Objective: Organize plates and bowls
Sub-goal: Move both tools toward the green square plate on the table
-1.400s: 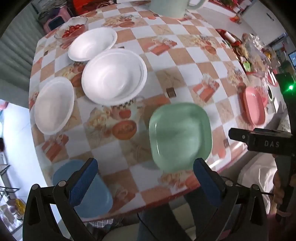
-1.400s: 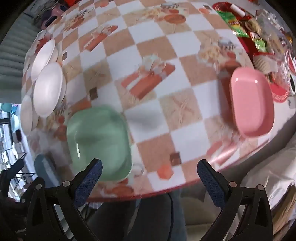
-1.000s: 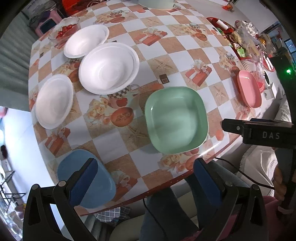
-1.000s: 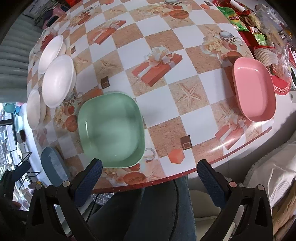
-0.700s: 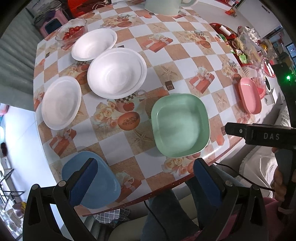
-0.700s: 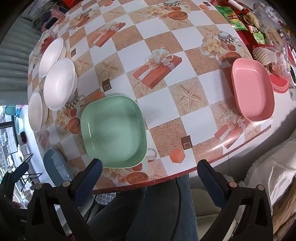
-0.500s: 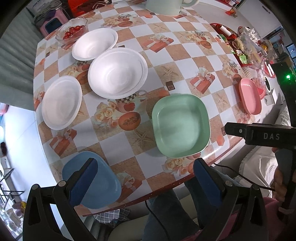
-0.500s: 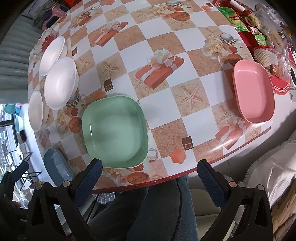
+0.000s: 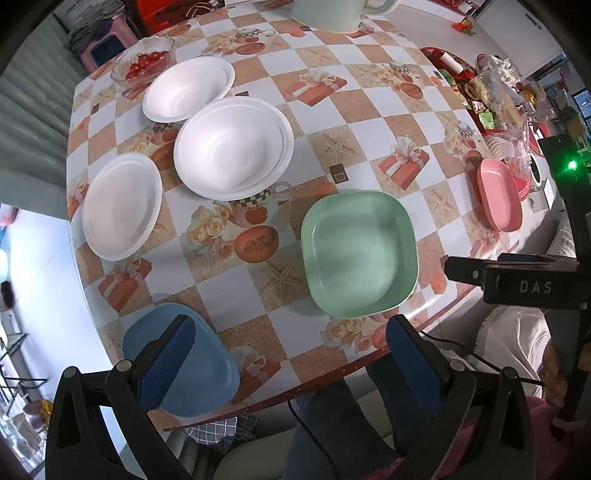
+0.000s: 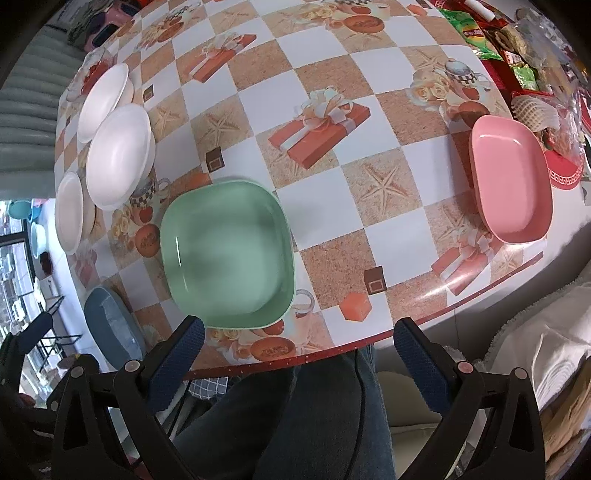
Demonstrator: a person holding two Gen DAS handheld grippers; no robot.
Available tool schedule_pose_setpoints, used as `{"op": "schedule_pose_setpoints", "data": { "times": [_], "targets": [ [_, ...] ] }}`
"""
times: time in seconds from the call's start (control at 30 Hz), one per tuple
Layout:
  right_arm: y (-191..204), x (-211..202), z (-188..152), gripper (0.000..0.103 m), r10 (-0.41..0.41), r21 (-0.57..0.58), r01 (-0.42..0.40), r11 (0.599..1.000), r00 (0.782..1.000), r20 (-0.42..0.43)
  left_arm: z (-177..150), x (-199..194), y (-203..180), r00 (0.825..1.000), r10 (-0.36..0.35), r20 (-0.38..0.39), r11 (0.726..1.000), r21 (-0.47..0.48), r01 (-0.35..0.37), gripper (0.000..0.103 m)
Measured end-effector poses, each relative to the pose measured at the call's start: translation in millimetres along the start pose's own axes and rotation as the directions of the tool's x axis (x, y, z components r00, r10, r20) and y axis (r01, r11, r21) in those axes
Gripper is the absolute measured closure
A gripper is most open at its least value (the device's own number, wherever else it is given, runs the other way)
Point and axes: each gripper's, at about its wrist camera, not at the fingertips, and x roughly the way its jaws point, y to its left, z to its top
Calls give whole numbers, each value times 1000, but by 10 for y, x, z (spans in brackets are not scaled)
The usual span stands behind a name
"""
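Note:
A green square plate (image 9: 360, 254) lies near the table's front edge; it also shows in the right wrist view (image 10: 227, 254). A blue plate (image 9: 184, 358) sits at the front left corner, partly behind my left gripper's finger. A pink plate (image 9: 499, 194) lies at the right edge, clearer in the right wrist view (image 10: 511, 179). Three white foam dishes stand at the left: a plate (image 9: 122, 210), a stacked bowl (image 9: 232, 146) and a far bowl (image 9: 188, 88). My left gripper (image 9: 286, 350) is open and empty above the front edge. My right gripper (image 10: 299, 350) is open and empty.
A glass bowl of red cherries (image 9: 146, 62) stands at the far left. A pale green jug (image 9: 328, 13) stands at the back. Snack packets on red trays (image 10: 532, 48) crowd the right side. The person's legs (image 10: 303, 417) are below the table edge (image 10: 369, 343).
Both grippers pulled back and rose slightly, then steadied; the blur is gone. No dish has moved and both grippers stay open.

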Motion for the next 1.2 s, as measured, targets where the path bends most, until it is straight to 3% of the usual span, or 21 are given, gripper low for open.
{"op": "schedule_pose_setpoints", "data": {
  "times": [0.47,1.2],
  "targets": [
    [-132,59,-9,0,22,21,-21,1000,1000,-22,6,-14,-123,989,17,-148,999,51,-9,0],
    [-328,207,4,0,30,41,-28,999,998,-62,63,213,-238,984,39,-175,998,60,-29,0]
  ]
}}
